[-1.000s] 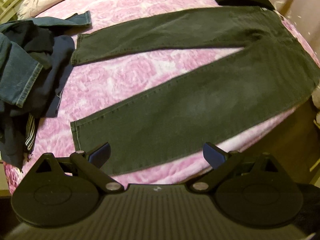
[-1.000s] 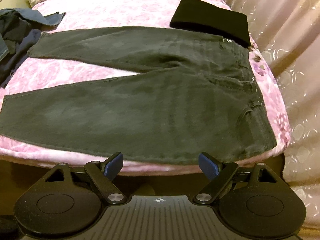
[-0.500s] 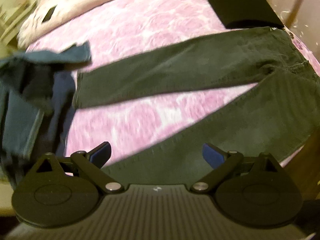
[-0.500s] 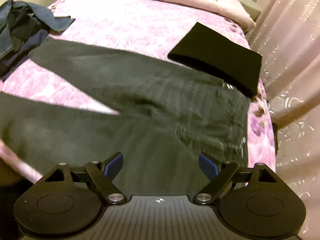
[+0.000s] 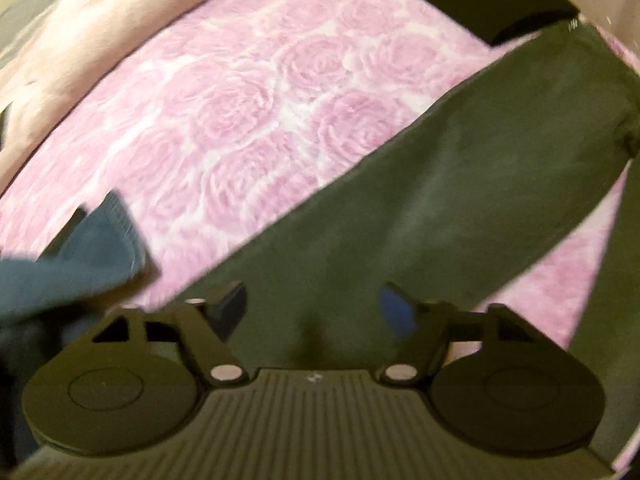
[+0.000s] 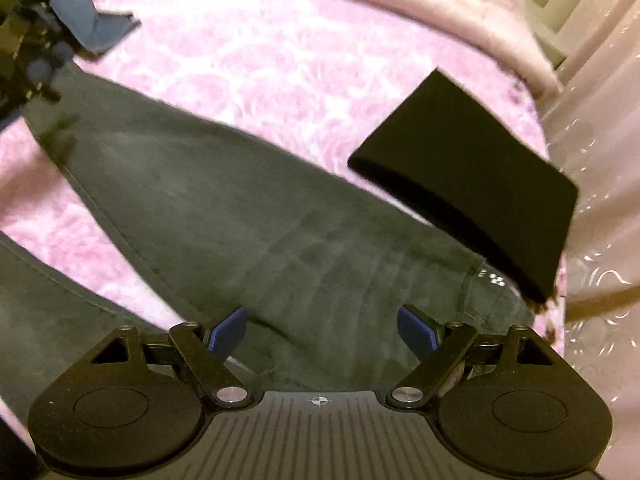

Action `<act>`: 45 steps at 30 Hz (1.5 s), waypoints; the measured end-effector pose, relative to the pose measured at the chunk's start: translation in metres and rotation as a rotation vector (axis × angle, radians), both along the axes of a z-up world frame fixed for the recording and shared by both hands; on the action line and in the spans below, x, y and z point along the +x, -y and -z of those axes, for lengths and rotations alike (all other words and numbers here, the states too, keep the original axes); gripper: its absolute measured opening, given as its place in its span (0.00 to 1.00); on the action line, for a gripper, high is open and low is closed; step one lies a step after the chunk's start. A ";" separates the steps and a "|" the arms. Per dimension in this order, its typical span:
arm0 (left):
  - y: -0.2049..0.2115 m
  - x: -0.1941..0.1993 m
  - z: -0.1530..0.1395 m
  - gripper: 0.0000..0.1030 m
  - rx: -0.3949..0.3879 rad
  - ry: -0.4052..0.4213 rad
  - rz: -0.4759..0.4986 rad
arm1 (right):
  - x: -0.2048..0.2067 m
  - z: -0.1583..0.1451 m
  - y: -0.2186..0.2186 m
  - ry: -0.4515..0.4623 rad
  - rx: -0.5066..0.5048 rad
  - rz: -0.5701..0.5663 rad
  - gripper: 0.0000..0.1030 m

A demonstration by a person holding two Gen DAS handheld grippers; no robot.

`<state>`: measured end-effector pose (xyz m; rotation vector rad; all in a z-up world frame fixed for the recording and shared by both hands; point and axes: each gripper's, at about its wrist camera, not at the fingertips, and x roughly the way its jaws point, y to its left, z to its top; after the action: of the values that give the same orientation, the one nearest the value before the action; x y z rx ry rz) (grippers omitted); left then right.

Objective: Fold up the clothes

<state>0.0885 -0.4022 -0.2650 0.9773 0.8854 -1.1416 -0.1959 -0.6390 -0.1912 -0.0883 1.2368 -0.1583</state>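
The dark green trousers (image 5: 460,200) lie spread flat on the pink rose-patterned bedspread (image 5: 248,92), and serve as landmark; to their left sits a heap of blue clothes (image 5: 80,264); over the far leg's hem end the left gripper (image 5: 312,312) points down, its jaws just narrowed to partly apart, fabric beneath them, whether pinched I cannot tell; over the waist end the right gripper (image 6: 322,332) has jaws spread wide, gripping nothing; beyond the waistband lies a folded black garment (image 6: 472,188).
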 end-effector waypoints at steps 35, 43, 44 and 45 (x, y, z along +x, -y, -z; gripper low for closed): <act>0.026 -0.010 0.018 0.07 0.191 0.140 0.381 | 0.081 0.097 0.185 -0.213 0.029 -0.312 0.66; 0.021 -0.027 0.008 0.07 0.214 0.188 0.384 | 0.099 0.130 0.219 -0.306 0.173 -0.364 0.51; 0.021 -0.029 0.008 0.07 0.220 0.194 0.385 | 0.099 0.129 0.220 -0.305 0.185 -0.362 0.51; 0.022 -0.032 0.008 0.07 0.226 0.202 0.385 | 0.097 0.127 0.220 -0.300 0.191 -0.359 0.41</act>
<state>0.0564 -0.4238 -0.2727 1.4682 0.6882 -1.2530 -0.0989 -0.8589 -0.3181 -0.1709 1.5067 0.2945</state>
